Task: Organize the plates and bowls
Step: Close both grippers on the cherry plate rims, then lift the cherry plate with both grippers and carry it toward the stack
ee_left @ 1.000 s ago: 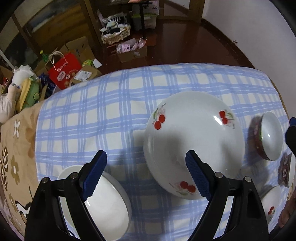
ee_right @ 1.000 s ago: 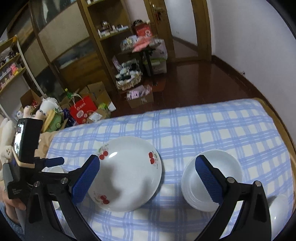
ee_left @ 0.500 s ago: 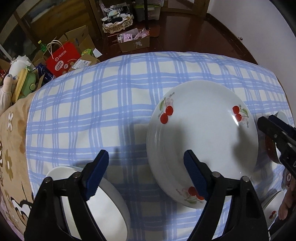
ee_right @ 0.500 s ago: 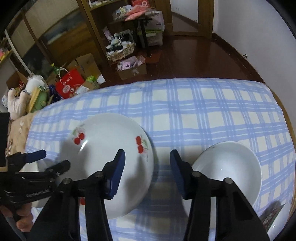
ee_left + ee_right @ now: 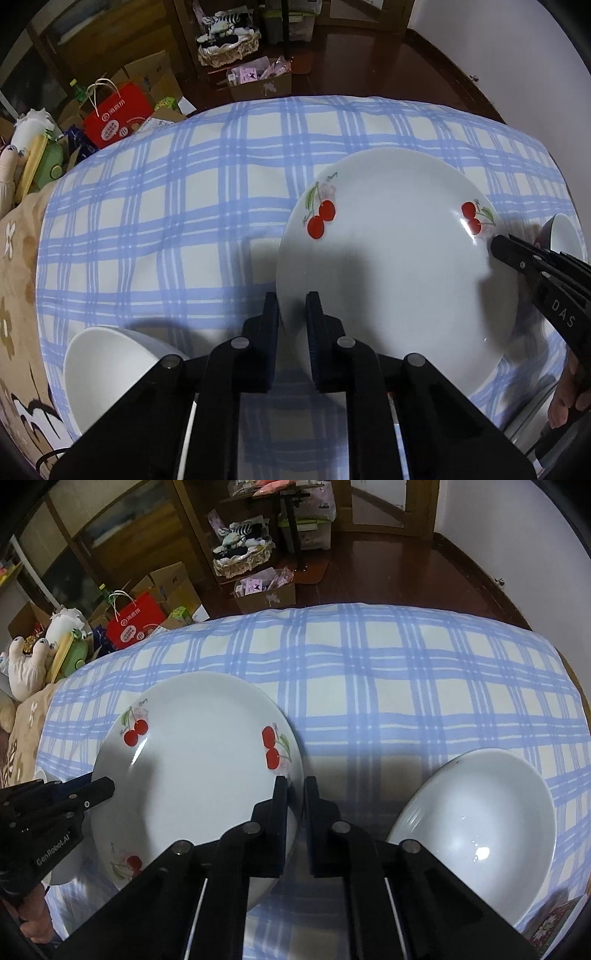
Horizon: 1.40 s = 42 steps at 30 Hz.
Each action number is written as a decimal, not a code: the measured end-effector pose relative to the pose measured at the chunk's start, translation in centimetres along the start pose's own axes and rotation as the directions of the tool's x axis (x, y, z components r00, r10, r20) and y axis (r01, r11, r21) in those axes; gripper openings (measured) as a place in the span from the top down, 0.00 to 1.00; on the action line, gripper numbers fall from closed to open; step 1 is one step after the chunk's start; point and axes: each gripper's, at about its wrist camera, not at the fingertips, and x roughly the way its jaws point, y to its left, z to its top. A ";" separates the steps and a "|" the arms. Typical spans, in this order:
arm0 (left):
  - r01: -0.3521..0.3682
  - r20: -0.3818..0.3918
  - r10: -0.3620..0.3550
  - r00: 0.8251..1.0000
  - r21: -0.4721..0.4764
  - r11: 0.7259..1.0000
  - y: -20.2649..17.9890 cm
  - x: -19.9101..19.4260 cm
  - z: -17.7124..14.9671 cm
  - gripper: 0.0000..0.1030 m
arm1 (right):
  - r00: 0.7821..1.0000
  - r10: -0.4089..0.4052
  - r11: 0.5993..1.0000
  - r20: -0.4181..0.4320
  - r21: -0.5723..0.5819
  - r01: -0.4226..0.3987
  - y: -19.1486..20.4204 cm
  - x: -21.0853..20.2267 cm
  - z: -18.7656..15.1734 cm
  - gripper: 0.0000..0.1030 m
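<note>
Early stage, nothing stacked yet: white bowl (image 5: pixel 110 365) at left, cherry plate (image 5: pixel 399 273) mid-cloth on blue checked tablecloth (image 5: pixel 184 192), deeper white bowl (image 5: pixel 476 830) at right, small dark-sided bowl (image 5: pixel 561 236) beyond, all apart.

Left gripper (image 5: pixel 291 299) pinched on plate's left rim; right gripper (image 5: pixel 295 782) clamped on opposite rim. Lift and stacking remain.

Versus a second ago: both jaws stood wide above plate, have just been closing, rim between them; both grippers lower, plate nearer camera.
</note>
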 end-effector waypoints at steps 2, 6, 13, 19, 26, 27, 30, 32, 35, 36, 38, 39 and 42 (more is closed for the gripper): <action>0.012 0.003 -0.012 1.000 -0.014 1.000 0.1 0.0 -0.1 0.86 | 1.000 0.004 1.000 0.001 -0.003 -0.004 0.0 0.0 0.0 0.91; 0.035 0.007 -0.035 0.999 -0.027 0.999 0.4 -0.5 -0.1 0.87 | 1.000 -0.004 1.000 0.010 -0.020 0.005 0.2 -0.3 -0.3 0.91; 0.053 0.018 -0.052 0.998 -0.041 0.998 1.2 -0.9 0.1 0.87 | 0.999 0.026 1.000 0.043 0.011 -0.027 0.1 -1.5 -0.9 0.92; 0.085 0.031 -0.084 0.996 -0.061 0.994 2.1 -2.4 0.0 0.87 | 0.998 0.036 0.999 0.058 0.023 -0.038 0.3 -3.0 -1.0 0.93; 0.114 0.034 -0.112 0.993 -0.090 0.989 2.4 -3.8 -1.4 0.87 | 0.998 0.032 0.999 0.057 0.014 -0.033 0.8 -5.0 -2.1 0.93; 0.116 0.036 -0.113 0.993 -0.083 0.990 2.3 -4.2 -1.8 0.87 | 0.998 0.037 0.999 0.058 0.023 -0.039 0.7 -5.5 -2.5 0.93; 0.120 0.045 -0.117 0.992 -0.067 0.990 1.9 -5.6 -3.1 0.87 | 0.997 0.043 0.998 0.067 0.032 -0.046 0.6 -6.6 -3.4 0.93; 0.115 0.052 -0.112 0.992 -0.056 0.992 1.7 -6.4 -3.9 0.87 | 0.997 0.040 0.999 0.072 0.030 -0.043 0.7 -7.3 -4.2 0.93; 0.104 0.049 -0.102 0.994 -0.042 0.994 1.1 -7.3 -4.7 0.87 | 0.996 0.037 0.999 0.079 0.033 -0.040 0.5 -8.4 -5.4 0.93; 0.112 0.045 -0.110 0.993 -0.046 0.993 0.9 -7.6 -5.0 0.87 | 0.996 0.032 0.999 0.081 0.032 -0.034 0.5 -8.8 -5.8 0.93; 0.119 0.045 -0.117 0.992 -0.046 0.992 0.4 -8.2 -5.6 0.87 | 0.996 0.023 0.999 0.084 0.029 -0.025 0.2 -9.7 -6.8 0.93; 0.117 0.050 -0.116 0.992 -0.037 0.992 0.0 -8.7 -6.0 0.87 | 0.996 0.023 0.999 0.085 0.038 -0.026 -0.1 -10.1 -7.3 0.93; 0.128 0.064 -0.127 0.990 -0.010 0.992 -1.3 -9.8 -6.9 0.87 | 0.996 0.016 0.997 0.090 0.068 -0.022 -1.1 -11.5 -8.7 0.93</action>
